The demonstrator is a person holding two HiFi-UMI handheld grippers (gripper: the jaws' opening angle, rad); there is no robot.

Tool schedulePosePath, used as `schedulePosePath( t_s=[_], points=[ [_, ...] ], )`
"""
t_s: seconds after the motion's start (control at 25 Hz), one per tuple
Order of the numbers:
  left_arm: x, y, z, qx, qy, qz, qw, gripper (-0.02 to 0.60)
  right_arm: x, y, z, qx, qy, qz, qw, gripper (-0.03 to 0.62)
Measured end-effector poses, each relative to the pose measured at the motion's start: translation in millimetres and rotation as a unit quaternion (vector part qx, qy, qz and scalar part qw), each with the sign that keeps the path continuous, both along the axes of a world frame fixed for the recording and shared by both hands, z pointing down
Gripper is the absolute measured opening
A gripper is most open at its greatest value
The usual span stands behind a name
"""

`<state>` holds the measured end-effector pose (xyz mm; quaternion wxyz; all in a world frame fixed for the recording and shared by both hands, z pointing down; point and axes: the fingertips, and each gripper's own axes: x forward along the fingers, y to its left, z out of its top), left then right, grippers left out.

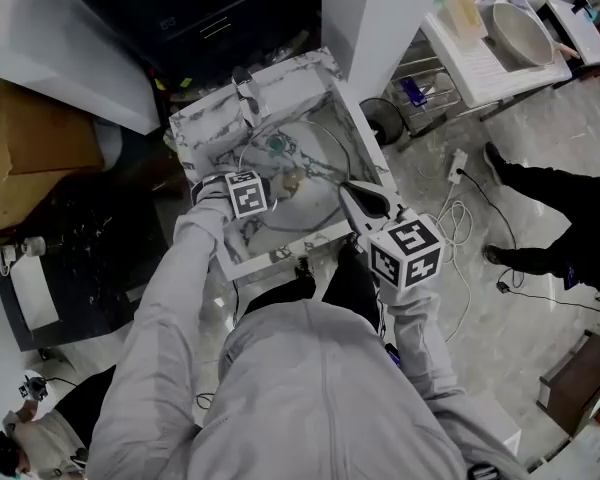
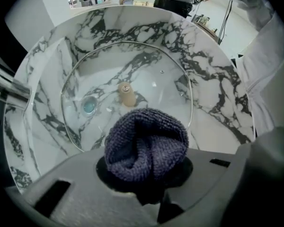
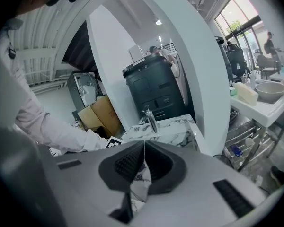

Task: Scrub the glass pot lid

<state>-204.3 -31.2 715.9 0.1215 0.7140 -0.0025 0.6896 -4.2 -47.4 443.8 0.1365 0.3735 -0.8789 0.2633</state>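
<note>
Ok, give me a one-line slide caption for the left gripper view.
Left gripper, shut on a bunched dark cloth, faces the glass pot lid lying in the marble sink.

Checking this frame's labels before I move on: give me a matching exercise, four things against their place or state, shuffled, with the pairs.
Things
1. glass pot lid
2. cloth
3. right gripper
4. faucet

Place or state
A. stands on the far rim of the sink
B. jaws together, nothing between them
C. lies in the sink basin
D. clamped in the left gripper

Pairs: 1-C, 2-D, 3-B, 4-A
</note>
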Motion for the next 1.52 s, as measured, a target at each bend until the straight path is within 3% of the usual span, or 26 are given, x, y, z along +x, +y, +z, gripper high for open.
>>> schedulePosePath(
  t_s=[0.28, 0.52, 0.8, 1.08, 1.52],
  points=[
    [-12.5, -38.1, 11.7, 0.078, -0.034, -0.029, 0.9959, 0.086, 5.0, -17.5, 6.3, -0.005, 0.000, -0.005, 1.000, 0.031],
    [-8.8, -72.0, 9.3, 0.138, -0.024, -0.051, 0.9889, 0.086, 18.9, -26.1, 16.1, -0.020, 0.005, 0.001, 1.000, 0.031],
    [10.9, -101.3, 8.9, 0.170, -0.002, -0.090, 0.9812, 0.086, 26.2, -34.1, 25.7, -0.032, 0.008, 0.005, 0.999, 0.031],
    [27.6, -133.2, 11.6, 0.202, 0.014, -0.150, 0.9677, 0.085, 38.5, -37.3, 32.9, -0.041, 0.013, 0.013, 0.999, 0.031],
    [58.0, -152.8, 13.2, 0.197, 0.044, -0.207, 0.9573, 0.086, 70.9, -36.4, 38.9, -0.056, 0.020, 0.037, 0.998, 0.031]
  ],
)
